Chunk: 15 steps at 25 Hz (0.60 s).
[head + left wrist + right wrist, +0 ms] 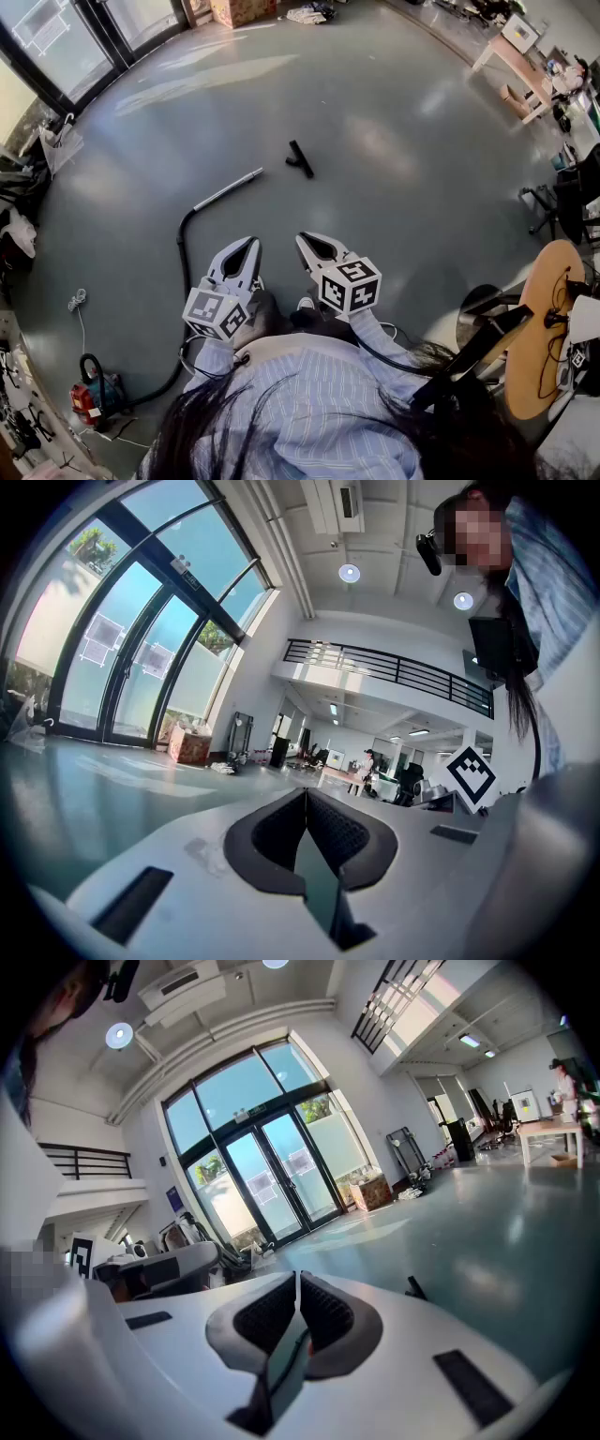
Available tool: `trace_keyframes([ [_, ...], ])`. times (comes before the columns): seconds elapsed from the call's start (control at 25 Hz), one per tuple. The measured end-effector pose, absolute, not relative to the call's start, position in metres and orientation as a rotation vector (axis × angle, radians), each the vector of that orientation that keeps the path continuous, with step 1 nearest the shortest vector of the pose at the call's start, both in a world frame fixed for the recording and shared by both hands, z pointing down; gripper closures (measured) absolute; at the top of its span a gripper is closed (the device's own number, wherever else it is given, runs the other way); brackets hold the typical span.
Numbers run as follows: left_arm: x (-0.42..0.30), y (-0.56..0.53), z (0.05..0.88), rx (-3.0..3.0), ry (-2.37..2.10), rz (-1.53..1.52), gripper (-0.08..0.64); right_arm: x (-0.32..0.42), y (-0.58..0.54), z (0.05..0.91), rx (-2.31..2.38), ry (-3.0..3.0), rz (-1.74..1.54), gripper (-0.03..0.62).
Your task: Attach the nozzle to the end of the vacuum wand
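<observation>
Right now we are standing on the grey floor (394,187) and holding both tools out in front of us, side by side and close together. We are holding the left gripper (253,241) pinched narrow: in the left gripper view its two dark pads are meeting at the tips with nothing between them. The right gripper (302,237) is sitting the same way, jaws pressed together and empty.

The nozzle (300,158), a small black T-shaped piece, is lying on the floor ahead of us, well apart from both grippers; in the right gripper view it is peeking up just past that gripper's body. The vacuum wand (228,190), a silver tube, is lying to the nozzle's left, its free end pointing toward the nozzle but not touching it. A black hose (181,251) is curving from the wand's other end back past the left gripper and running on to a red vacuum (86,401) at our left. A round wooden table (548,281) is standing at our right, and a cardboard box (242,9) is sitting far off near the glass doors.
</observation>
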<state>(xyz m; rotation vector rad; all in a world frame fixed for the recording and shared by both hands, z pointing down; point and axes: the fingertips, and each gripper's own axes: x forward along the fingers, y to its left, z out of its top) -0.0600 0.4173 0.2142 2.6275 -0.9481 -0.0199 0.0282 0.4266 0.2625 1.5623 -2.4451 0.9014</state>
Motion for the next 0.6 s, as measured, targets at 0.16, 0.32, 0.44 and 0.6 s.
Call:
trace_keyframes([
  [0.16,-0.068,0.405,0.214,2.631,-0.953,-0.016,0.554,0.024,0.416,0.262,1.581,-2.442,0.916,0.571],
  [0.32,-0.076,0.39,0.216,2.635,-0.936,0.0,0.554,0.019,0.403,0.263,1.605,-2.426,0.922,0.571],
  [0.44,-0.082,0.38,0.219,2.635,-0.918,0.016,0.555,0.013,0.395,0.264,1.619,-2.407,0.921,0.571],
  [0.6,-0.089,0.365,0.224,2.629,-0.894,0.02,0.554,0.008,0.383,0.268,1.661,-2.402,0.972,0.571],
])
